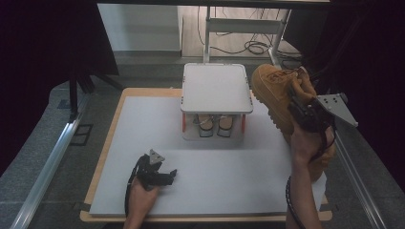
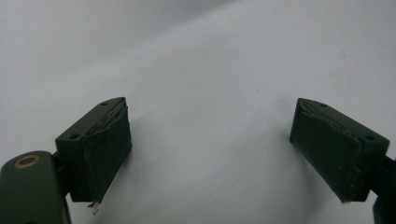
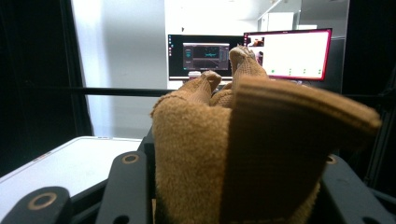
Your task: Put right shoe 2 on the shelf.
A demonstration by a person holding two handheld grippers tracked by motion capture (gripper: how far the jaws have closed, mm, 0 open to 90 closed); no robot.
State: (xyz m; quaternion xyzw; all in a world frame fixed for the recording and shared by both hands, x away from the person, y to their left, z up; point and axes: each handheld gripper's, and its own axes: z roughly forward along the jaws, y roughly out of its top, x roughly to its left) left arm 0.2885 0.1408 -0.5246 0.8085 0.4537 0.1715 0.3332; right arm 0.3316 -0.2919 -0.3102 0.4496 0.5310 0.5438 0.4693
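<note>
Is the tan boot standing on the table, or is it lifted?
Lifted. The right gripper holds the tan boot by its collar, sole turned sideways, beside the white rack.

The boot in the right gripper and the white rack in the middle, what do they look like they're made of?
The boot looks like tan suede or nubuck: matte and fuzzy, with a visible nap in the right gripper view; its ridged sole looks like rubber. The right gripper clamps its upper. The rack looks like smooth white plastic or coated board with a dull sheen and red posts; which of the two is unclear.
</note>
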